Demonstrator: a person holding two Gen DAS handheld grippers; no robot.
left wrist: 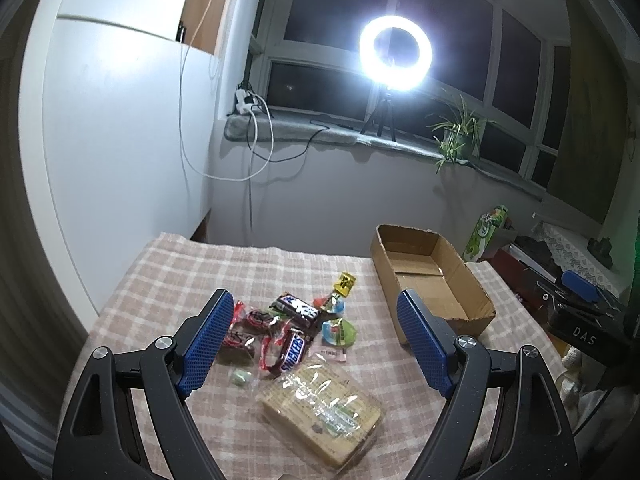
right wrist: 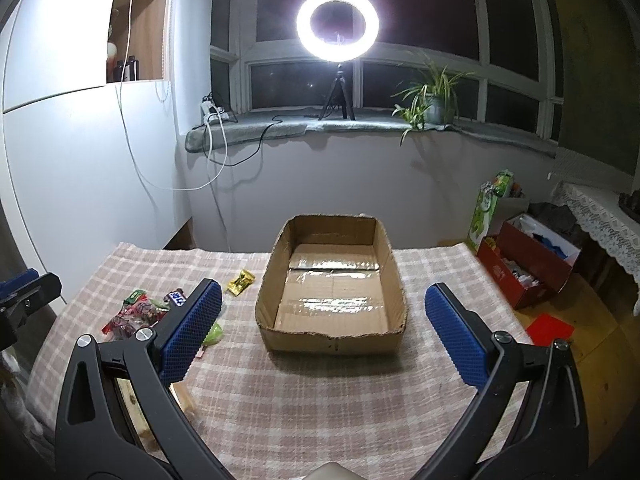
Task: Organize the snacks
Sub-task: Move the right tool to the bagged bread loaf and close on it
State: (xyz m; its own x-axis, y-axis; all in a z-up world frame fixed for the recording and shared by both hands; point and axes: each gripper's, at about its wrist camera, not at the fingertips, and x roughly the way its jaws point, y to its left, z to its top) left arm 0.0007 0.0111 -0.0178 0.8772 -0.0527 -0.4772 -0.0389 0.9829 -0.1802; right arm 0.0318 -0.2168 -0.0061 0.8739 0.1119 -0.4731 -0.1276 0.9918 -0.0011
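A pile of snacks lies on the checked tablecloth: two Snickers bars, red candy packets, green jelly cups, a yellow candy and a clear pack of wafers. My left gripper is open above the pile, holding nothing. An empty cardboard box stands to the right of the snacks; it also shows in the left wrist view. My right gripper is open and empty, just in front of the box. The snacks show at its left.
A ring light on a tripod and a potted plant stand on the windowsill behind. A red box and a green bag sit on the floor at the right. White cables hang along the left wall.
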